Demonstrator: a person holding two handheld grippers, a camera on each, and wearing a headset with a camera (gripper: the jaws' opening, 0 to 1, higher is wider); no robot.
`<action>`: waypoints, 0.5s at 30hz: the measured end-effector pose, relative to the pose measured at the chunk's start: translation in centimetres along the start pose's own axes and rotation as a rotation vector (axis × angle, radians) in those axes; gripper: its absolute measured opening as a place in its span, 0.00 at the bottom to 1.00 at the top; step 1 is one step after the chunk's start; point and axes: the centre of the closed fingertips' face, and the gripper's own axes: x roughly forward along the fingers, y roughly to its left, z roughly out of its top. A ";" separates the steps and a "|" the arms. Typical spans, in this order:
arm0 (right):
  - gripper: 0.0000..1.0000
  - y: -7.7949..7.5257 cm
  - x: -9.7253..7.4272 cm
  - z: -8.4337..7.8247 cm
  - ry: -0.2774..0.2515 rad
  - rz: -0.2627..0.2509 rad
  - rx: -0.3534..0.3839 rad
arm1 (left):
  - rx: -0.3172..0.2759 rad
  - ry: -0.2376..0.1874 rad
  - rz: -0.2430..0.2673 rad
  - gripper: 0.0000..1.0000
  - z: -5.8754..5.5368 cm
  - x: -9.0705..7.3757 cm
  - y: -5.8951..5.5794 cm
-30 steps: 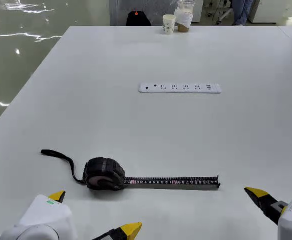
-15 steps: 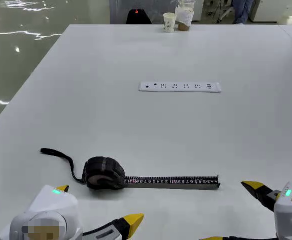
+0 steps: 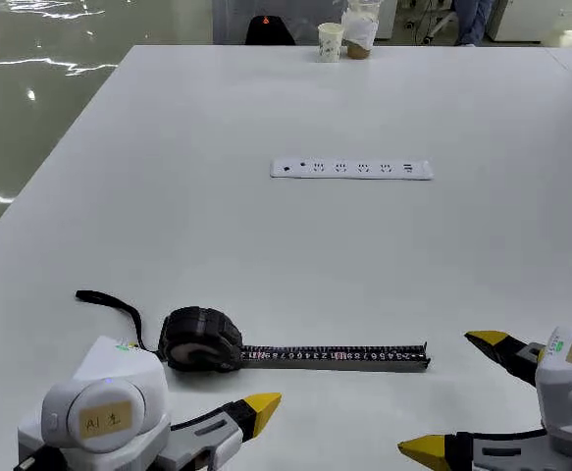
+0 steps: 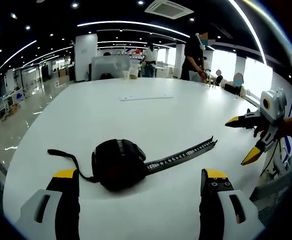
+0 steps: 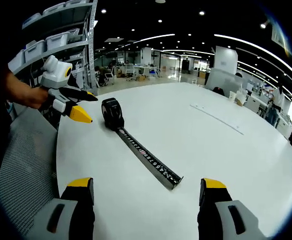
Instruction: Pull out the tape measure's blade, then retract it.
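At the left of the near tabletop (image 3: 168, 147), a black strap (image 3: 109, 302) trails off the tape measure (image 3: 202, 339), which lies flat just ahead of the left gripper (image 5: 87, 107). That gripper's jaws are spread wide and hold nothing, and in the left gripper view the tape measure sits between their lines. From it the blade (image 3: 335, 355) runs straight to the right across the tabletop, already drawn out, so its long axis lies side to side in front of the person. Its hooked tip (image 3: 426, 355) ends near the right gripper (image 3: 454, 394), which is also parted and empty, set a little closer to the person and to the tip's right. By the look of it the pulling is done and the retraction is left to do. The left gripper is the nearer one to the tape measure's body, the right to the tip. Farther back, well apart from all this, lies a power strip (image 3: 351, 169).
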 end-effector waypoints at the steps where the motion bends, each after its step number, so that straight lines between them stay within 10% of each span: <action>1: 0.85 -0.1 0.1 0.0 0.001 0.005 -0.007 | -0.002 0.001 0.003 0.98 0.0 0.1 0.1; 15: 0.66 -1.2 1.3 -0.1 0.027 0.079 -0.088 | -0.043 0.010 0.045 0.94 0.6 1.8 1.2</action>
